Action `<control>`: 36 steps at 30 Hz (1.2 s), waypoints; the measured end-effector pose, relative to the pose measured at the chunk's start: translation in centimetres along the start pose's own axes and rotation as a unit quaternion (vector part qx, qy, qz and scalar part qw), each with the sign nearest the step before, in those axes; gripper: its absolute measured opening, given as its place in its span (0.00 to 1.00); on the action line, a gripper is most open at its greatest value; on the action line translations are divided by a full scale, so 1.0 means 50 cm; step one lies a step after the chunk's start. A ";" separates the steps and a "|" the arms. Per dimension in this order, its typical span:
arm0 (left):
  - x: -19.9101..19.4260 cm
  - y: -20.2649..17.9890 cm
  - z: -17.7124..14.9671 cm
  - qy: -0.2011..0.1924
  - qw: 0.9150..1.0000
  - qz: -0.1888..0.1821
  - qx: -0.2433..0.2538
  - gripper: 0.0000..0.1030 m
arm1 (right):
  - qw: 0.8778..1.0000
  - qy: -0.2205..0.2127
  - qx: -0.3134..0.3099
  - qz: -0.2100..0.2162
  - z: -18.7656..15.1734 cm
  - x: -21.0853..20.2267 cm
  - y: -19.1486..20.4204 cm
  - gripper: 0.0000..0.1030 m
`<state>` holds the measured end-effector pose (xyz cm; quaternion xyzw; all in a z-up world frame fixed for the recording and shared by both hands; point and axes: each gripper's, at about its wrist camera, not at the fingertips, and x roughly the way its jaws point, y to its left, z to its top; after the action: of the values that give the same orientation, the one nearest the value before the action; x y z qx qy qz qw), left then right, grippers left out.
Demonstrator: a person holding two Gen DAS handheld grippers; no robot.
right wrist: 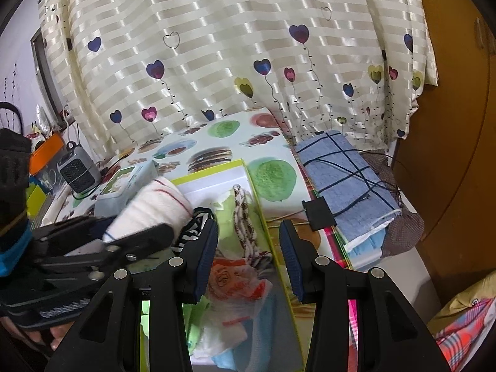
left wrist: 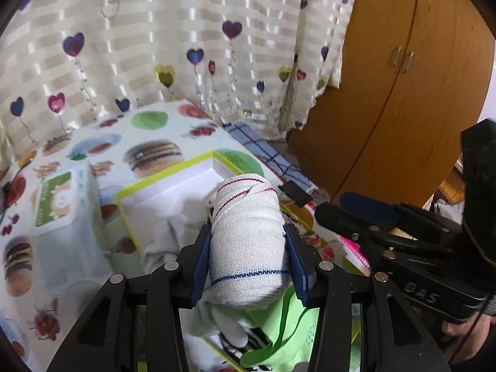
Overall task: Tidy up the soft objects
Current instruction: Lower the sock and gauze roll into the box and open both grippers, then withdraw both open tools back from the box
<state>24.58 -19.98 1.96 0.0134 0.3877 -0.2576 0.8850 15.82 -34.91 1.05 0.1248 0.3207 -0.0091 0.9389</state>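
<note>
Placement is the step: your left gripper (left wrist: 246, 260) clamps the white bandage roll (left wrist: 248, 241) above the green-rimmed box (left wrist: 173, 176). Lower it into the bare white corner, then release. Your right gripper (right wrist: 248, 257) hangs apart, empty, over the box's contents.

I see coarse woven gauze roll (left wrist: 248, 241), glossy satin curtain (left wrist: 161, 31), smooth varnished wood wardrobe (left wrist: 403, 77), 2 o'clock.

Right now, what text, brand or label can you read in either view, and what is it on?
"DAS": on the black body of the right gripper, in the left wrist view.
Tissue box label: print too blurred to read.
Orange-and-white plastic bag: round emblem, unreadable.
Nothing else legible.
</note>
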 end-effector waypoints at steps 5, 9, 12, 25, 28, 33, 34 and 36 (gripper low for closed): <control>0.023 0.005 -0.003 0.019 1.000 0.006 -0.008 0.43 | 1.000 -0.001 0.003 -0.006 -0.002 -0.004 -0.010 0.41; 0.010 0.004 -0.002 0.007 1.000 0.007 -0.007 0.46 | 1.000 -0.005 0.005 -0.008 -0.002 -0.014 -0.012 0.41; -0.011 0.002 0.000 -0.003 1.000 0.007 -0.007 0.47 | 1.000 -0.009 0.006 -0.007 -0.002 -0.026 -0.010 0.41; -0.135 -0.022 -0.027 -0.042 0.999 0.031 -0.006 0.47 | 0.999 -0.019 -0.026 0.008 -0.022 -0.102 0.052 0.48; -0.162 -0.024 -0.040 -0.048 0.998 0.041 -0.006 0.47 | 0.999 -0.020 -0.038 0.012 -0.032 -0.122 0.076 0.48; -0.202 -0.021 -0.069 -0.055 0.997 0.057 -0.010 0.47 | 0.998 -0.021 -0.051 0.017 -0.048 -0.146 0.106 0.48; -0.209 -0.021 -0.075 -0.056 0.997 0.060 -0.012 0.47 | 0.998 -0.020 -0.054 0.018 -0.052 -0.149 0.112 0.48; -0.224 -0.020 -0.089 -0.059 0.996 0.065 -0.014 0.47 | 0.998 -0.016 -0.059 0.022 -0.061 -0.154 0.125 0.48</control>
<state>14.75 -14.85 6.82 0.0113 0.3366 -0.1945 0.9213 8.48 -28.61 4.81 0.0758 0.3029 0.0290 0.9496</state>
